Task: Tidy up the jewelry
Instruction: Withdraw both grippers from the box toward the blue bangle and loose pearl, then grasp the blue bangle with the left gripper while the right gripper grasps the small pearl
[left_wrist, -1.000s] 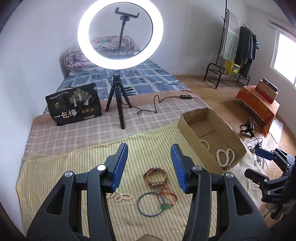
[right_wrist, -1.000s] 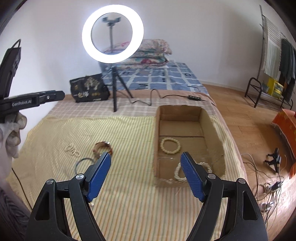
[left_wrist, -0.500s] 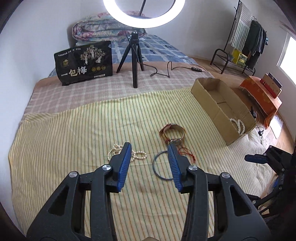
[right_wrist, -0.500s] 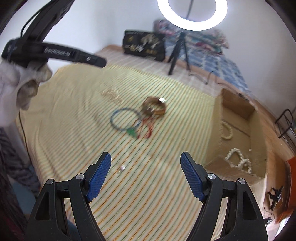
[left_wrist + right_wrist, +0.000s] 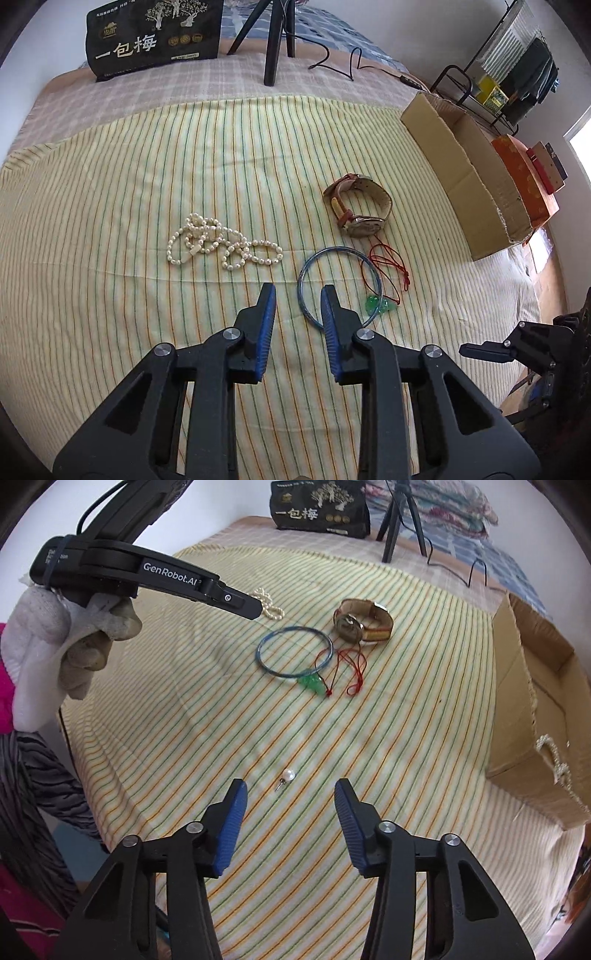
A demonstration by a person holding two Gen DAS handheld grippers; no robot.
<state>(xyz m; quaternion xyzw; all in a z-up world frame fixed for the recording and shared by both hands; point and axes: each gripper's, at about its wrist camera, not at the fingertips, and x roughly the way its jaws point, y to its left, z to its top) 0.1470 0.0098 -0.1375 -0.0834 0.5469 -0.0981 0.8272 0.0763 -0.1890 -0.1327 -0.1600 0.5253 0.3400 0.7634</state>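
Claws both empty: left claw [image 5: 297,291] narrowed over blue bangle [image 5: 338,280] rim, probably for pinching; right claw [image 5: 290,792] wide, framing pearl stud [image 5: 287,775].

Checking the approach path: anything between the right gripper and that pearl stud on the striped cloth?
Nothing visible. The right gripper is open, and the pearl stud lies on bare striped cloth just ahead of its tips, roughly centred. The blue bangle and green pendant lie farther away, beyond the stud.
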